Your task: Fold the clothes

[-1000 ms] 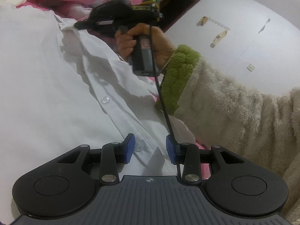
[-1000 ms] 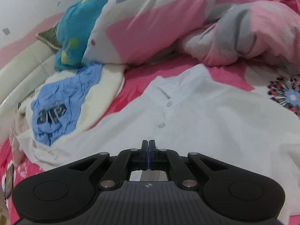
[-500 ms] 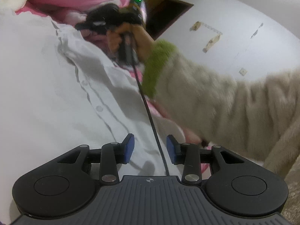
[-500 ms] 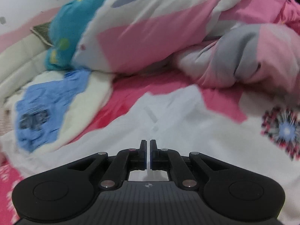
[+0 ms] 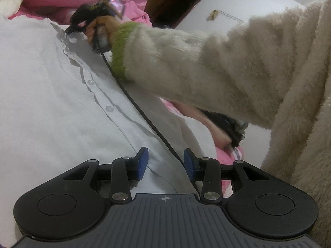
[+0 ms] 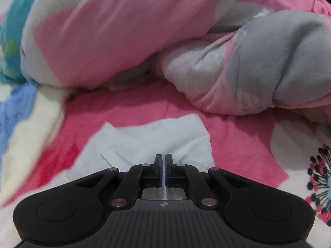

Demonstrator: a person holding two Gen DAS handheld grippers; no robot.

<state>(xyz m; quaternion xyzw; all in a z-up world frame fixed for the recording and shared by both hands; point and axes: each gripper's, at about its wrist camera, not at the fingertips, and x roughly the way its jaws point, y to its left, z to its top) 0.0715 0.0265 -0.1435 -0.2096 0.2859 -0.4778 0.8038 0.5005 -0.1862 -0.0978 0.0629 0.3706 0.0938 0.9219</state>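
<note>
Since before, the right gripper point(image 6: 163, 161) has been carried to the collar, pinching one white shirt point(image 5: 51, 103); the left gripper point(image 5: 164, 161) is held wide, low over it.

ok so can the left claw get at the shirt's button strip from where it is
Probably yes. The left claw is open, low over the white shirt, and the button strip runs straight ahead of it. Only the right claw's black cable crosses the cloth there.
</note>
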